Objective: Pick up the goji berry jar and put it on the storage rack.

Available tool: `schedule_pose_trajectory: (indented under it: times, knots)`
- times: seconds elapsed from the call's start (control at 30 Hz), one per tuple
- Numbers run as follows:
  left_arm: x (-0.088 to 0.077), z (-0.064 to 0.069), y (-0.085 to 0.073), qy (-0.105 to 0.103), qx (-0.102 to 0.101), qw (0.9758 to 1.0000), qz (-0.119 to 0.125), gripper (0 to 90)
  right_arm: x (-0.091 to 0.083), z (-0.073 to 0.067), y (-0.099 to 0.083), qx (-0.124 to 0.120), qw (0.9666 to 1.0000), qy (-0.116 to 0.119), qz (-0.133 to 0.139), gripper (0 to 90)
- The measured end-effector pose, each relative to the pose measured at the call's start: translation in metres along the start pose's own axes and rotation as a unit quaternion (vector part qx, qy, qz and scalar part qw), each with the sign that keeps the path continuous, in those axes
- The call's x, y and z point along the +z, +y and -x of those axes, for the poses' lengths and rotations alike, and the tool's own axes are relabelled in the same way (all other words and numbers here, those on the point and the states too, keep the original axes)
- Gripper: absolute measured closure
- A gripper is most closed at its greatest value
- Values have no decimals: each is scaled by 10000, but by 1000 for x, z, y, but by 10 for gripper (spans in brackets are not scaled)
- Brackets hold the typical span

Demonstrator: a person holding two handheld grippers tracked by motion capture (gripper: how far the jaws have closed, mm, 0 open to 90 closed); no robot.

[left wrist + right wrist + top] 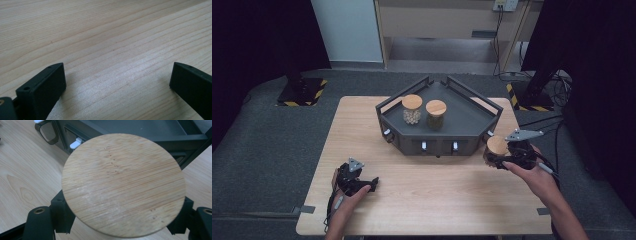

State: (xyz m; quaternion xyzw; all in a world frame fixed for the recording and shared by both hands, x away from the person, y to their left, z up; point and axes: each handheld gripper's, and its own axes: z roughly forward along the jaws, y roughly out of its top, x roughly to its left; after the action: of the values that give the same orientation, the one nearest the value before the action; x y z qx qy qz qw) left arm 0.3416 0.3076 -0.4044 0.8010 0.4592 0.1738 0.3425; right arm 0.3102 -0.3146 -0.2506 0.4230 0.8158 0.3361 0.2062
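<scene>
At four o'clock of the dark tray [472, 117], the right gripper [496, 159] clasps a wood-lidded jar [497, 146]. Inside the tray stand a pale-filled jar [412, 110] and a greenish-filled jar [435, 115]. At seven o'clock on the counter [427, 195], the left gripper [371, 185] rests released.

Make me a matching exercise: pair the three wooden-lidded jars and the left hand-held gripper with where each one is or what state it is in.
Things:
1. glass jar of pale round pieces with wooden lid
2. glass jar of dark contents with wooden lid
3. wooden-lidded jar by the tray's right corner
4. left hand-held gripper

Places or states:
A. clamped in the right hand-held gripper
B. open, at the light wooden table
C. in the dark grey tray, leftmost
D. in the tray, to the right of another jar

Pairs: 1-C, 2-D, 3-A, 4-B
</scene>
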Motion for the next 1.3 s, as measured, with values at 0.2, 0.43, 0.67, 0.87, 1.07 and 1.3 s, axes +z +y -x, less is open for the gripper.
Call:
schedule_pose_trajectory:
  times: [0.2, 0.43, 0.67, 0.87, 1.07, 1.3]
  knots:
    - [0, 1, 0, 20, -13, 10000, 1, 0, -1, 3, 9, -21, 10000, 60, 27, 261]
    - [0, 1, 0, 21, -20, 10000, 2, 0, -6, 4, 24, -97, 9999, 106, 42, 261]
    - [0, 1, 0, 22, -21, 10000, 1, 0, -10, 7, 37, -163, 9997, 149, 98, 260]
    - [0, 1, 0, 21, -20, 10000, -1, 0, -14, 7, 50, -237, 9995, 117, 164, 261]
    - [0, 1, 0, 24, -24, 10000, 0, 0, -13, 8, 60, -271, 9994, 107, 161, 261]
    - [0, 2, 0, 31, -32, 10000, -4, 0, -11, 10, 70, -260, 9994, 111, 189, 260]
